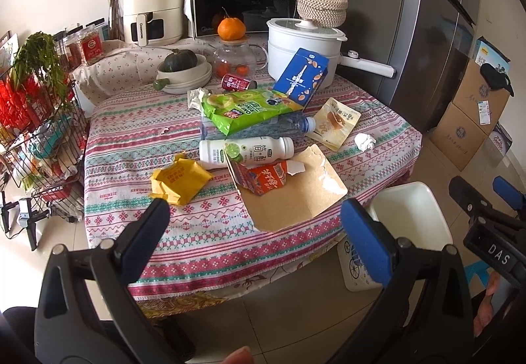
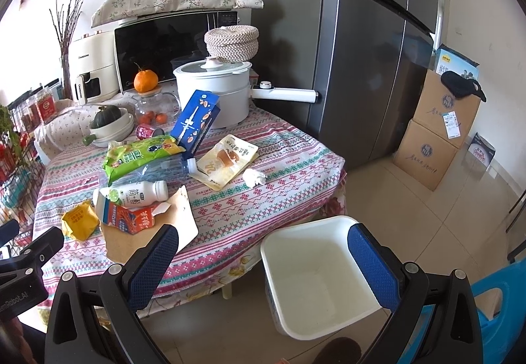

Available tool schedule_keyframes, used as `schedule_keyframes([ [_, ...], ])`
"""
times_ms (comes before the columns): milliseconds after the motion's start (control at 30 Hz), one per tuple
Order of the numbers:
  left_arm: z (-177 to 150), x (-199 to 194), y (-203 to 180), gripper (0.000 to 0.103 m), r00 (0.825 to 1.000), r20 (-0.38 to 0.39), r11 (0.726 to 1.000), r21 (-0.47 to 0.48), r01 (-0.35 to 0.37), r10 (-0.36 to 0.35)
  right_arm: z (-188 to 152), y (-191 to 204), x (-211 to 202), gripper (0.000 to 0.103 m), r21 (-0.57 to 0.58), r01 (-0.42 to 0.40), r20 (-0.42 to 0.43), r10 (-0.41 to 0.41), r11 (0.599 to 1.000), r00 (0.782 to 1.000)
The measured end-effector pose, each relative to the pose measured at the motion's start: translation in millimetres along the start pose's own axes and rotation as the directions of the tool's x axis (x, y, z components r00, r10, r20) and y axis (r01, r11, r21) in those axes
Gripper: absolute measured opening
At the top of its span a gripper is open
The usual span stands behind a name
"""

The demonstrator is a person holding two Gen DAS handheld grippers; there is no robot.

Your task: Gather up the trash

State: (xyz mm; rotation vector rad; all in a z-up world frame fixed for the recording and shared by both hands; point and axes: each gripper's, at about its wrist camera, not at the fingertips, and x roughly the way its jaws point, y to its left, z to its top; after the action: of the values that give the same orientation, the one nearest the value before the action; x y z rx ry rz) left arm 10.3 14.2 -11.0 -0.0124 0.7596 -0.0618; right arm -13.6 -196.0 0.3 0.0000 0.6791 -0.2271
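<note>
Left gripper point(image 1: 254, 226) above the near table edge, fingers spread wide, nothing between them. Right gripper point(image 2: 263, 252) likewise wide open and empty — over the white bin point(image 2: 319, 268) on the floor beside the table point(image 2: 279, 173). Trash scattered on the patterned cloth: yellow wrapper point(image 1: 179, 181), orange carton point(image 1: 263, 178) on torn cardboard point(image 1: 296, 196), white bottle point(image 1: 246, 148), green bag point(image 1: 246, 109), blue box point(image 1: 300, 74), crumpled tissue point(image 1: 365, 142) — none held.

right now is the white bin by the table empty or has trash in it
Empty. The right wrist view looks straight into the white bin on the floor and shows only its bare white bottom; the trash all lies on the table.
</note>
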Motion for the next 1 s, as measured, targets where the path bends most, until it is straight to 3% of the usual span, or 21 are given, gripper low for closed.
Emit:
schedule_keyframes([
  [300,4.6,13.3,-4.1,0.103,0.999,-0.011,0.999,-0.002,-0.037,0.037,5.8,-7.4,5.9,0.103,0.024,-0.05,-0.03,0.051,0.998,0.998],
  [1000,5.6,12.0,-5.1,0.103,0.999,-0.003,0.999,0.007,-0.044,0.044,6.2,-8.4,10.4,0.103,0.021,-0.046,-0.043,0.047,0.999,0.998],
])
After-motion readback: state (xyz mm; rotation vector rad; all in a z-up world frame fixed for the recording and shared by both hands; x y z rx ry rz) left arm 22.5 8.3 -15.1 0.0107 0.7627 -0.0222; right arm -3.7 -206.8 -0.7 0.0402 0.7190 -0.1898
